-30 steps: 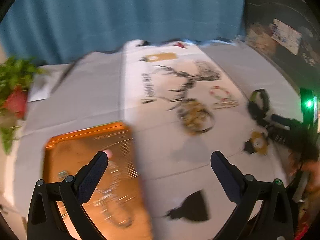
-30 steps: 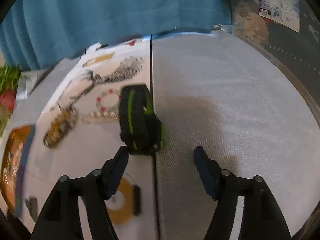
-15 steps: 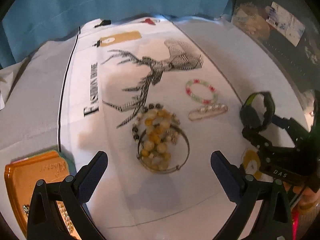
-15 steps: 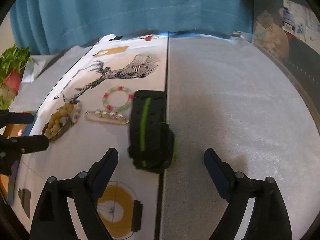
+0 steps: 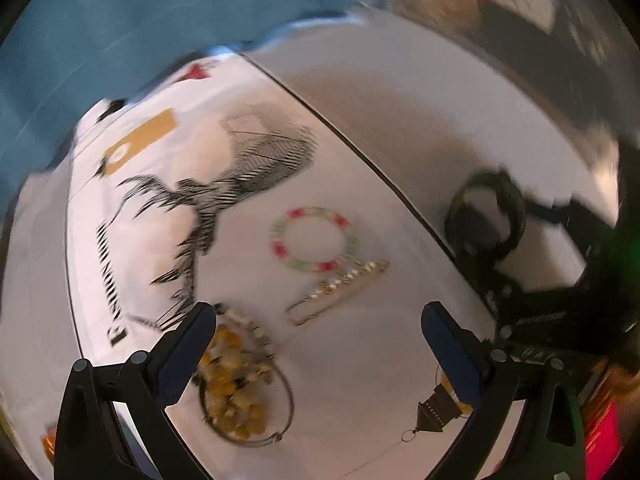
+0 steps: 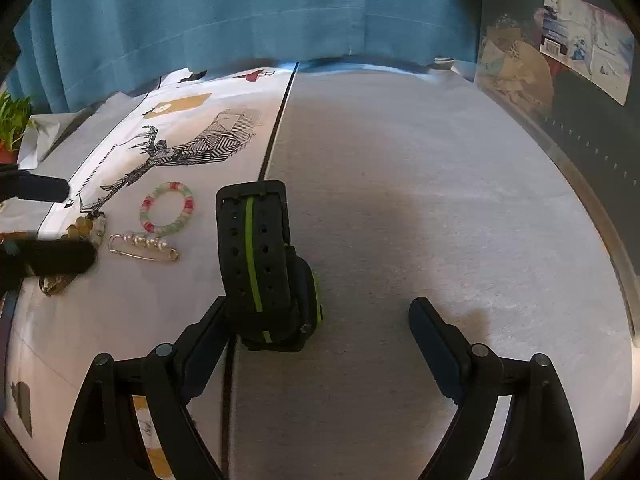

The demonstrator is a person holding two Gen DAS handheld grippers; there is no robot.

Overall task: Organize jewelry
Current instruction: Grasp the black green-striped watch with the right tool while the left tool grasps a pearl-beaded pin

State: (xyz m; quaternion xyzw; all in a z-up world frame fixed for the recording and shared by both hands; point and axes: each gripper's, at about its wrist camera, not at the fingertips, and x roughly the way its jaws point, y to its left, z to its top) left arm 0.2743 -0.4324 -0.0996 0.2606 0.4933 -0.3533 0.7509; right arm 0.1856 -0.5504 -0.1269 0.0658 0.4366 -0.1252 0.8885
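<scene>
My left gripper (image 5: 316, 332) is open and empty, low over a white printed cloth (image 5: 360, 380). A yellow bead bracelet with a wire hoop (image 5: 236, 384) lies by its left finger. A pearl safety pin (image 5: 340, 288) and a pink-green bead bracelet (image 5: 314, 238) lie ahead. My right gripper (image 6: 316, 332) is open, just behind a black watch with a green stripe (image 6: 264, 264) that stands on its strap at the cloth's seam. The watch also shows blurred in the left wrist view (image 5: 486, 220). The pin (image 6: 144, 244) and bead bracelet (image 6: 168, 208) lie left of it.
The table is covered by grey fabric (image 6: 440, 220) on the right and the deer-print cloth (image 6: 180, 148) on the left. A teal curtain (image 6: 240, 12) hangs behind. A potted plant (image 6: 12, 128) stands far left. The left gripper's fingers (image 6: 48, 256) show at the left edge.
My left gripper has swung right from the orange tray to the jewelry, closing in on the yellow bead bracelet. My right gripper stayed open and shifted slightly behind the watch.
</scene>
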